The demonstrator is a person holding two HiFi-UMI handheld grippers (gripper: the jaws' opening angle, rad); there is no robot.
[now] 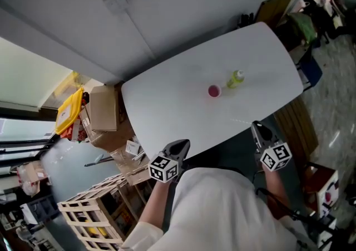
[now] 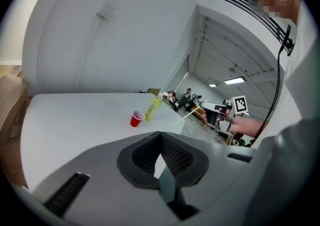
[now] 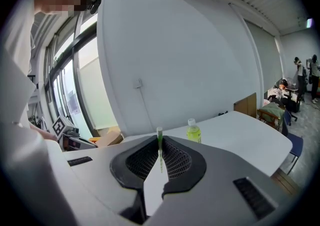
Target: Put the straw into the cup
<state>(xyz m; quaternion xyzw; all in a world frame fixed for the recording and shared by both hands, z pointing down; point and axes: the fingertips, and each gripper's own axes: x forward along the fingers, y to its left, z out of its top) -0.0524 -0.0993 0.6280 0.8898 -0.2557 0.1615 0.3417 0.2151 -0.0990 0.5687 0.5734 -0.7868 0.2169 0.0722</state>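
**Straw clamped in right gripper, cup sits out on the table**

Right gripper (image 3: 160, 146): jaws pressed together on the straw (image 3: 159, 134). The straw is thin, green and white, stands upright between the pads, and its top end pokes out just above the jaw tips. In the left gripper view the same straw (image 2: 184, 118) sticks out of the right gripper (image 2: 213, 113) and slants down toward the table edge, in the air, touching nothing else.

Left gripper (image 2: 160, 137): jaw tips meet and nothing is between them. Only white table shows through the gap behind the pads.

Head view: both grippers are held off the near edge of the white table (image 1: 167, 105), left gripper (image 1: 181, 145) at the left and right gripper (image 1: 257, 127) at the right, both well apart from the cup. The straw is too faint to make out properly here.

The red cup (image 1: 214, 90) stands upright and open side up, out in the middle of the table toward the right. A green bottle (image 1: 235, 79) with a white cap stands just beside it, on the side away from the person. The left gripper view shows the cup (image 2: 136, 118) and bottle (image 2: 152, 108) close together but not touching. The right gripper view shows the bottle (image 3: 193, 131) beyond the jaws; the cup isn't visible there.

Off the table's left end are cardboard boxes (image 1: 103, 108), with a wooden crate (image 1: 92, 211) on the floor nearer the person.
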